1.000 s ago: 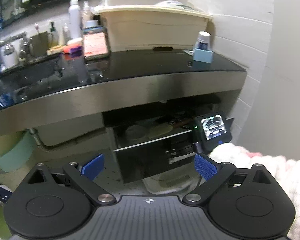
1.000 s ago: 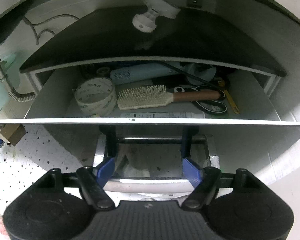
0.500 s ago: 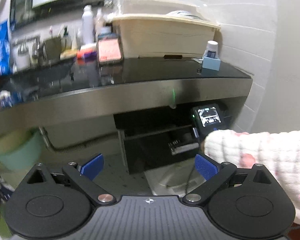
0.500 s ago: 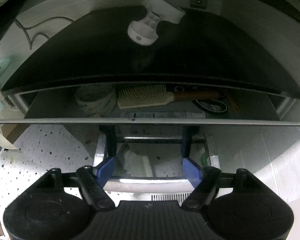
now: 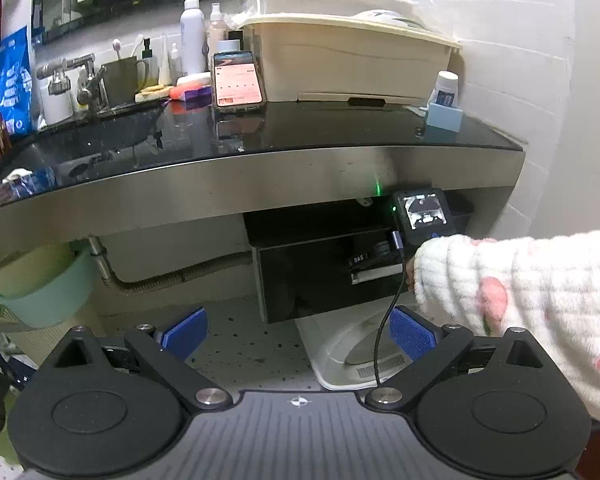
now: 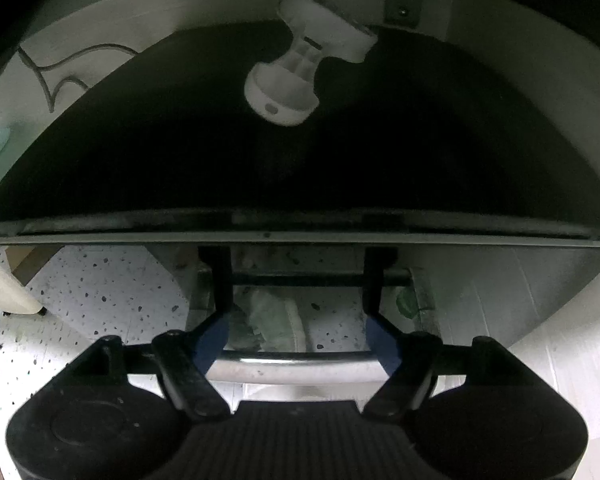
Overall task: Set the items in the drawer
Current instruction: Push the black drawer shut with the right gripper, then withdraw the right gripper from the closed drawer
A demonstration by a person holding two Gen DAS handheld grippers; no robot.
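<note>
Left gripper (image 5: 299,330) held back from the counter (image 5: 300,168), blue pads spread wide apart, nothing between them. Ahead, under the counter's steel edge, the black drawer (image 5: 304,276), pushed in almost flush with its housing. Right gripper (image 5: 420,216) at the drawer front, partly hidden behind a fluffy white sleeve (image 5: 520,300), a black cable (image 5: 384,328) hanging from it.

From the right wrist: right gripper (image 6: 298,336) with fingers apart, straddling the silver bar handle (image 6: 296,364) that runs across between them; touching or merely close, cannot tell. Glossy drawer front (image 6: 500,280) mirroring the speckled floor. Only a thin dark slit above the drawer's top edge; contents hidden. A white knob-shaped fitting (image 6: 300,80) overhead.

On the counter, a lit phone (image 5: 238,80) propped beside a cream bin (image 5: 356,64).
</note>
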